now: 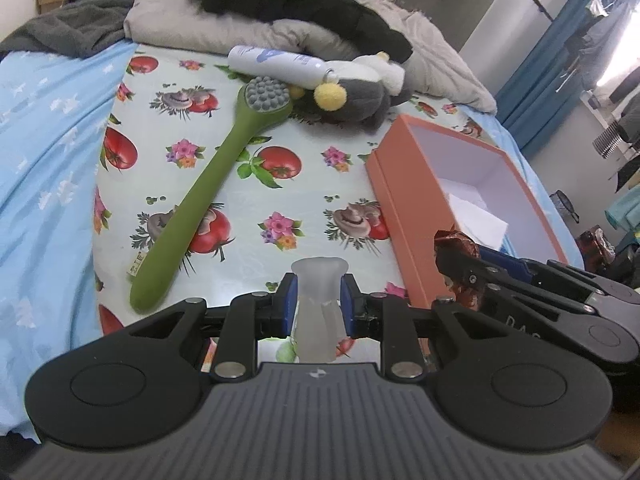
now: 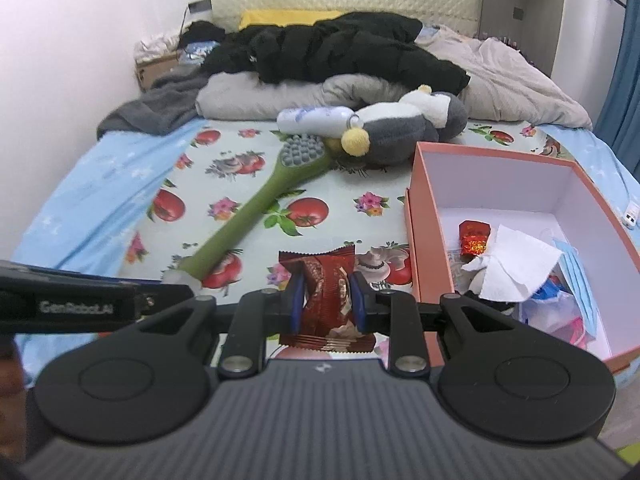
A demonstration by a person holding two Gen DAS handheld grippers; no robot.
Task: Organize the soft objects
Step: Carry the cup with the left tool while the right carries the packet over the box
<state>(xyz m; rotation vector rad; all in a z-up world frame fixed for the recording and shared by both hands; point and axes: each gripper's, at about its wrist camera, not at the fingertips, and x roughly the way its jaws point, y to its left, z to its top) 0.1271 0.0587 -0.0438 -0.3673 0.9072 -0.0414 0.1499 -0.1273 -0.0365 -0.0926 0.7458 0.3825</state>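
My left gripper (image 1: 319,303) is shut on a frosted translucent soft piece (image 1: 318,312), held above the tomato-print cloth (image 1: 280,132). My right gripper (image 2: 326,298) is shut on a red-brown snack wrapper (image 2: 324,300), just left of the orange box (image 2: 424,240). In the left wrist view the right gripper (image 1: 460,264) with the wrapper sits by the box's near corner. The box (image 1: 400,200) holds tissue (image 2: 516,268), a red foil item (image 2: 474,238) and a blue mask. A green massage brush (image 1: 208,200) lies diagonally on the cloth. A grey plush penguin (image 1: 360,96) and a white bottle (image 1: 276,62) lie behind it.
Black clothing (image 2: 332,48) and grey bedding (image 2: 272,96) are piled at the head of the bed. A blue sheet (image 1: 44,152) falls away on the left. A blue curtain (image 1: 560,60) and hanging clothes are at the right.
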